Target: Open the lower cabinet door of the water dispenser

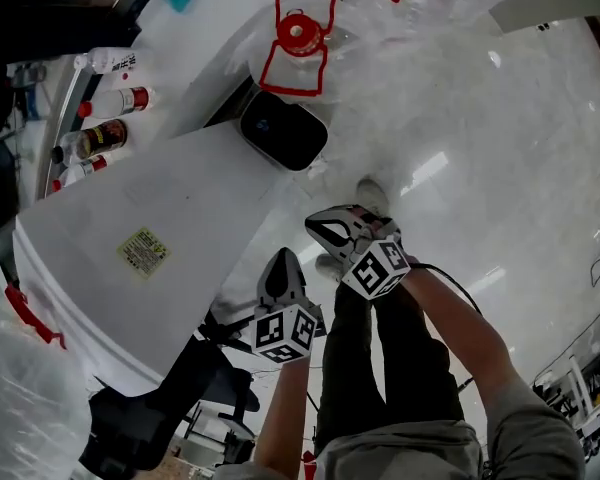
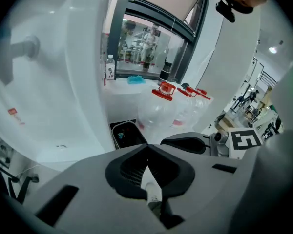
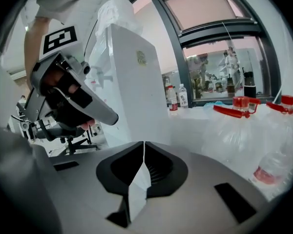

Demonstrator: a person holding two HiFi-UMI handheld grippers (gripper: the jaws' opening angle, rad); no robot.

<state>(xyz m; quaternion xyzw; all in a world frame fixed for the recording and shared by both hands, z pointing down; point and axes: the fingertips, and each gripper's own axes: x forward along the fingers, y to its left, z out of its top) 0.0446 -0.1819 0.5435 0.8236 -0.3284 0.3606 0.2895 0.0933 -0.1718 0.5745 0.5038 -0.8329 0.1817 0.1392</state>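
Note:
The white water dispenser [image 1: 130, 258] stands at the left in the head view, seen from above with a yellow sticker on its top. Its lower cabinet door is hidden under that top from here. My left gripper [image 1: 282, 265] hangs just right of the dispenser's near corner, jaws shut on nothing. My right gripper [image 1: 327, 230] is a little farther right, over the floor, also shut and empty. In the left gripper view my left gripper [image 2: 146, 147] faces the dispenser's white side [image 2: 49, 82]. The right gripper view shows my right gripper [image 3: 143, 145] with the dispenser [image 3: 136, 82] ahead and the left gripper [image 3: 73, 99] at the left.
A black bin [image 1: 283, 128] sits on the floor beyond the dispenser. Clear water jugs with red caps [image 1: 300, 33] crowd the floor behind it. Small bottles [image 1: 110, 103] line a sill at the left. An office chair [image 1: 180, 398] stands near the person's legs [image 1: 380, 368].

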